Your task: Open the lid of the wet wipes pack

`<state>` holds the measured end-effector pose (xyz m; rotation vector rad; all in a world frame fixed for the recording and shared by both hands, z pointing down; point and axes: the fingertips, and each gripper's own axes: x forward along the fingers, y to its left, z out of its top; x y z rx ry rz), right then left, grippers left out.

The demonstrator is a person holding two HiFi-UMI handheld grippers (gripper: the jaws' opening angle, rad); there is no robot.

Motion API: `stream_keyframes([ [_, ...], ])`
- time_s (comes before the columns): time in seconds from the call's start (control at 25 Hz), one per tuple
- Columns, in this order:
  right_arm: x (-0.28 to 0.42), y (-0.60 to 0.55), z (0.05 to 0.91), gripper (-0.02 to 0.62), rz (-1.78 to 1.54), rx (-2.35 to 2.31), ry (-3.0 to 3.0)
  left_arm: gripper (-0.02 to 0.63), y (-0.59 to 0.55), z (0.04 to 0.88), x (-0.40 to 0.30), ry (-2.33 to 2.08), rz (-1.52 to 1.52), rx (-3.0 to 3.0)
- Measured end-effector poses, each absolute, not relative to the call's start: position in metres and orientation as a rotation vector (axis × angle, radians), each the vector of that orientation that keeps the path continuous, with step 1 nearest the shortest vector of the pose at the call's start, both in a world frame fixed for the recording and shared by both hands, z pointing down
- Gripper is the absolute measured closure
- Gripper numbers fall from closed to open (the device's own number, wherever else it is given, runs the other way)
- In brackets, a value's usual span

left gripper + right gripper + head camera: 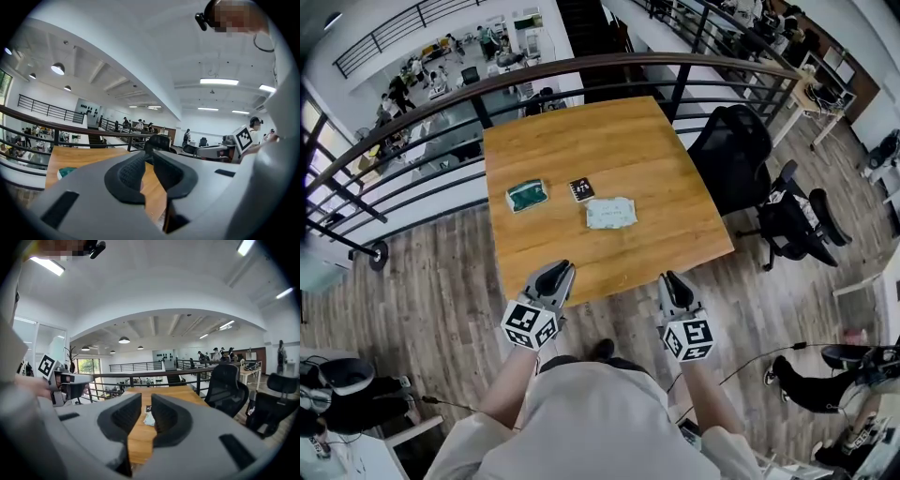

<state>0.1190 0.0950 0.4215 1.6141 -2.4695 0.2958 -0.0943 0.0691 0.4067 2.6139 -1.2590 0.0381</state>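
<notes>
The pale blue-white wet wipes pack (610, 213) lies flat near the middle of the wooden table (619, 141). In the right gripper view the pack (149, 419) shows small through the gap between the jaws. Both grippers hover at the table's near edge, well short of the pack. My left gripper (562, 268) (149, 152) stands open by a narrow gap with nothing in it. My right gripper (670, 278) (146, 397) is also open and empty, aimed along the table toward the pack.
A green pack (526, 195) (65, 172) lies left of the wipes and a small dark card (581, 188) lies between them. A black office chair (731, 150) stands at the table's right side. A metal railing (581, 70) runs behind the far edge.
</notes>
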Motion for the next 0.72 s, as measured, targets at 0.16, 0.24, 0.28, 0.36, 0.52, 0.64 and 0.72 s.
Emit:
stream_keyframes([
  [0.16,0.129,0.084,0.424,0.528,0.294,1.568,-2.496,0.542,0.062,0.41,-0.086,-1.289,0.037,2.59],
  [0.24,0.134,0.08,0.427,0.528,0.299,1.554,-2.5,0.541,0.06,0.413,-0.081,-1.301,0.041,2.577],
  [0.28,0.136,0.078,0.429,0.528,0.305,1.552,-2.499,0.541,0.058,0.414,-0.079,-1.304,0.042,2.572],
  [0.36,0.141,0.073,0.432,0.528,0.318,1.548,-2.494,0.541,0.055,0.415,-0.075,-1.304,0.047,2.567],
  [0.52,0.145,0.061,0.436,0.528,0.339,1.537,-2.486,0.541,0.044,0.416,-0.072,-1.311,0.066,2.565],
  [0.64,0.145,0.048,0.443,0.528,0.353,1.528,-2.477,0.541,0.032,0.422,-0.072,-1.316,0.088,2.562],
  [0.72,0.144,0.037,0.449,0.528,0.362,1.522,-2.466,0.541,0.021,0.428,-0.073,-1.313,0.096,2.553],
])
